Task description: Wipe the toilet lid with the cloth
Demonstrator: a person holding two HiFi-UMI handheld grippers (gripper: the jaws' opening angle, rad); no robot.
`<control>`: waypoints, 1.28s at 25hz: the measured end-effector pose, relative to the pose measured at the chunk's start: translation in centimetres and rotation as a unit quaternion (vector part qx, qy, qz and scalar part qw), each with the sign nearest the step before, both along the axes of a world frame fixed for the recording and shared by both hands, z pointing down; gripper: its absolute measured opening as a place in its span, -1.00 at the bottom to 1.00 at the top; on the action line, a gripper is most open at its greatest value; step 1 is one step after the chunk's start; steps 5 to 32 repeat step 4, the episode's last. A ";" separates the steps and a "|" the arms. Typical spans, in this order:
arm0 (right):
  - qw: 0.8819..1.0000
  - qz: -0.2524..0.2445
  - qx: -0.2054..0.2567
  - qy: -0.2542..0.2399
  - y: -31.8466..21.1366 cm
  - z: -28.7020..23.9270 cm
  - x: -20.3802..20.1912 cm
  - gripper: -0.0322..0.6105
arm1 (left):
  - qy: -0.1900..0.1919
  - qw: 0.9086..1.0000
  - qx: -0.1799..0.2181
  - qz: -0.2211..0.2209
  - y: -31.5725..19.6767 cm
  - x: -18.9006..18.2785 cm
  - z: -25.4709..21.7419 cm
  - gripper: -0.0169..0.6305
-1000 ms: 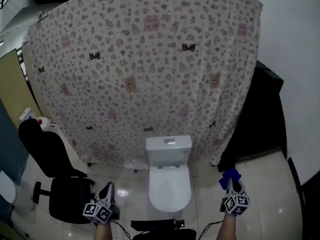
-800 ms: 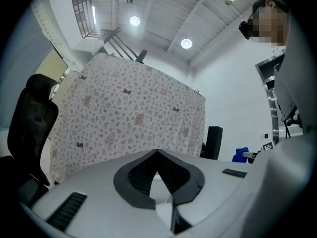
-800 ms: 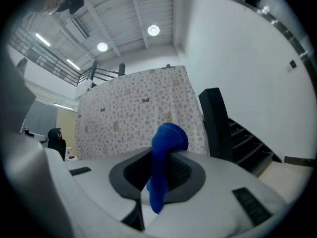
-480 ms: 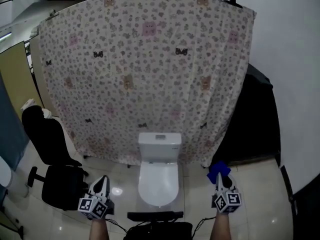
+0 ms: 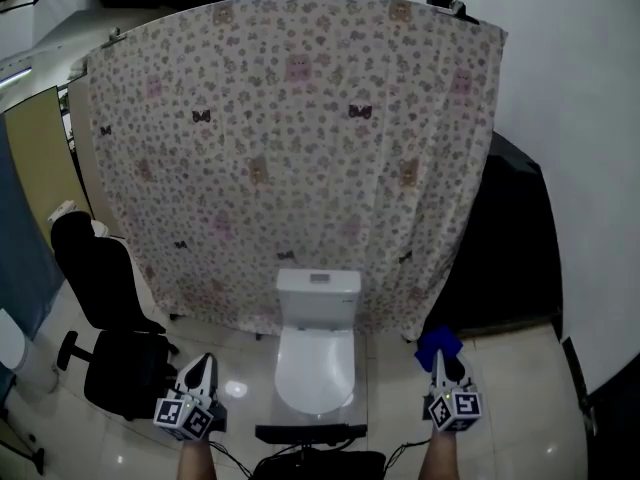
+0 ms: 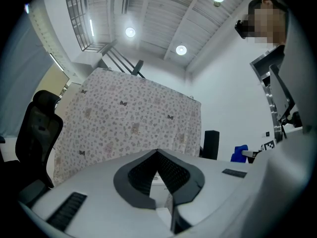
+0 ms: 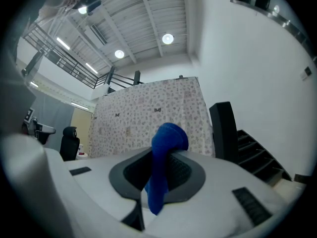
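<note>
**Q:** While both grippers hang short of the toilet, what does each one hold?

**A:** Item 1, right gripper (image 5: 441, 361): jaws pressed together on the cloth (image 5: 438, 342). The cloth is blue and pinched partway along. A rounded wad stands proud of the tips and a tail hangs behind them.
Item 2, left gripper (image 5: 203, 363): jaws closed tip to tip, nothing between them.

**Q:** Location of the surface to be wiped?

**A:** Item 3, toilet lid (image 5: 317, 370): white, appears to be down. Cistern (image 5: 318, 296) is behind it, backed against the patterned curtain (image 5: 290, 148). The lid lies between the two grippers and somewhat ahead of them. Neither gripper touches it. The cloth is apart from it, off to its right above the glossy floor (image 5: 520, 388).

**Q:** Reason for the holding arrangement?

**A:** Judgement only. The firm pinch with a wad left forward should give a soft pad to press on the lid, so the jaws do not scrape it. The left gripper looks spare, kept closed and off to the side, clear of the wiping path. Wiping has not begun. The next move calls for swinging the right gripper inward and down until the cloth meets the lid.

**Q:** Other entries?

**A:** Item 4, office chair (image 5: 110, 318): black, far left, well apart from the toilet.
</note>
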State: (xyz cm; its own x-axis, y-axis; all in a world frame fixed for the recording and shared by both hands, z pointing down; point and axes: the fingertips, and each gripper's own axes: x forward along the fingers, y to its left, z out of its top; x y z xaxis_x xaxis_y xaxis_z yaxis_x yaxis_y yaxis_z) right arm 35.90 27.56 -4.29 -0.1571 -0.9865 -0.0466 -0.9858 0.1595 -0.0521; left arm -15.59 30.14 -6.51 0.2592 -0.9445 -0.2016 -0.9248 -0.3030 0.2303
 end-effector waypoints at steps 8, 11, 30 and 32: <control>1.000 -0.002 0.000 -0.002 2.5 0.1 0.2 -0.74 | -0.008 1.000 0.011 0.004 2.7 0.8 -0.8 -0.97; 1.000 -0.002 0.000 -0.002 2.5 0.1 0.2 -0.74 | -0.008 1.000 0.011 0.004 2.7 0.8 -0.8 -0.97; 1.000 -0.002 0.000 -0.002 2.5 0.1 0.2 -0.74 | -0.008 1.000 0.011 0.004 2.7 0.8 -0.8 -0.97; 1.000 -0.002 0.000 -0.002 2.5 0.1 0.2 -0.74 | -0.008 1.000 0.011 0.004 2.7 0.8 -0.8 -0.97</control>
